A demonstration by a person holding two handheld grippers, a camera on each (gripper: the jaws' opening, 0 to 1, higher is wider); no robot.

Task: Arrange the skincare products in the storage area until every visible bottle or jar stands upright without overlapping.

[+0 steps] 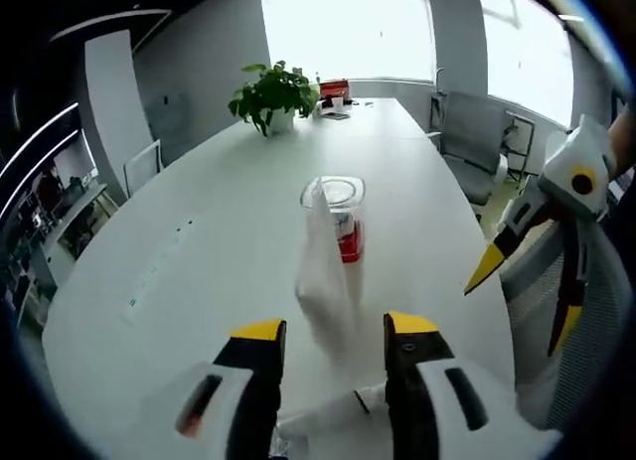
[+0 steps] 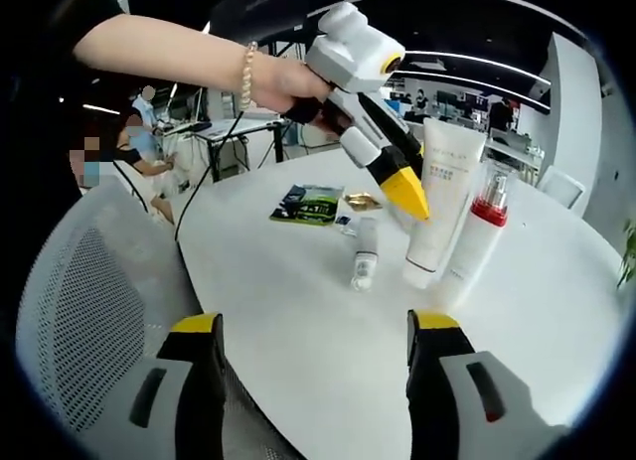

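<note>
Left gripper view, left to right: a white office chair point(image 1: 142, 165) stands beside the long white oval table point(image 1: 199, 251); a green potted plant point(image 1: 272, 95) and a small red box point(image 1: 335, 88) sit at the table's far end. The left gripper point(image 1: 335, 331), black with yellow tips, has its jaws spread apart with nothing between them. Just beyond the tips stands a tall white squeeze tube point(image 1: 320, 271), upright and blurred, and touching or just behind it a clear bottle with a red band point(image 1: 344, 217). At the right edge the right gripper point(image 1: 517, 281) hangs off the table side, yellow tips parted.

Right gripper view, left to right: a grey mesh chair back point(image 2: 89, 301); the right gripper's own jaws point(image 2: 316, 331) wide apart, holding nothing; a dark green packet point(image 2: 310, 204) lying flat; a small clear tube point(image 2: 365, 253) lying on its side. A hand point(image 2: 288, 82) with a bead bracelet holds the left gripper point(image 2: 407, 194); whether its jaws are apart cannot be told here. Its tip is near the white tube point(image 2: 442, 202), which stands cap-down beside the clear red-collared bottle point(image 2: 479, 236), both upright
</note>
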